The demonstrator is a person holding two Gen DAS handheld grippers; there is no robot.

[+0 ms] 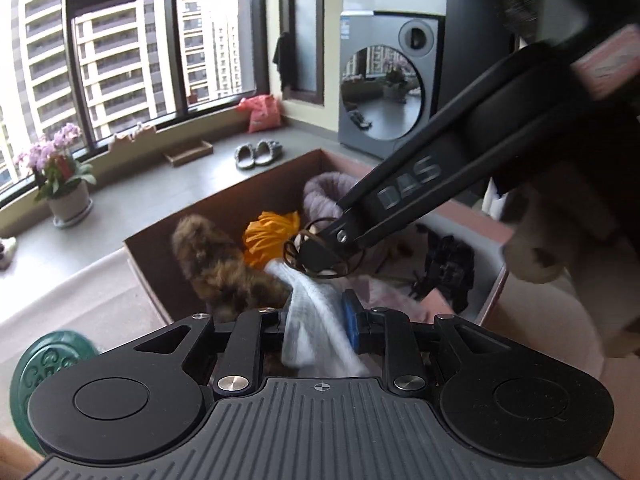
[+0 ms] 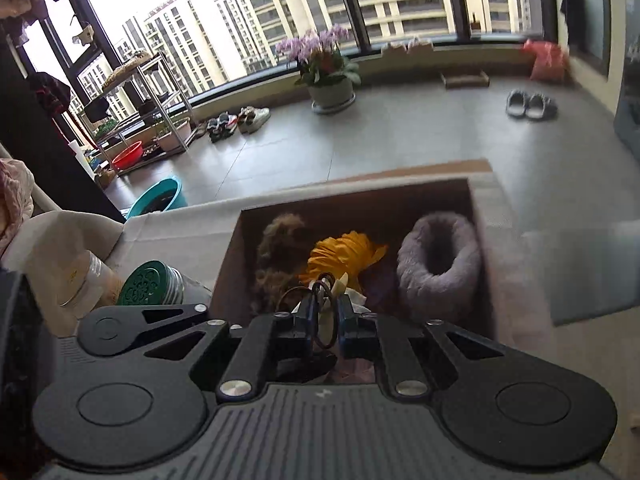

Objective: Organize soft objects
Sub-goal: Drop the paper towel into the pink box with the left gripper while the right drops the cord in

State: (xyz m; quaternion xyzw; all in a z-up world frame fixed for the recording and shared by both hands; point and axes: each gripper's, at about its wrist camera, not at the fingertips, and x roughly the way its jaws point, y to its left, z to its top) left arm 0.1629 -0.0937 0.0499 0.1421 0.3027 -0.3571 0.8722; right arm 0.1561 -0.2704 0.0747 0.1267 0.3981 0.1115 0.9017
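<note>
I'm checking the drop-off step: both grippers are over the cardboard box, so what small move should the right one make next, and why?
Probably open the right gripper. Its fingers are shut on the brown hair ties, which already hang over the open cardboard box, above the yellow cloth and other soft items. Letting go should drop them inside.
</note>
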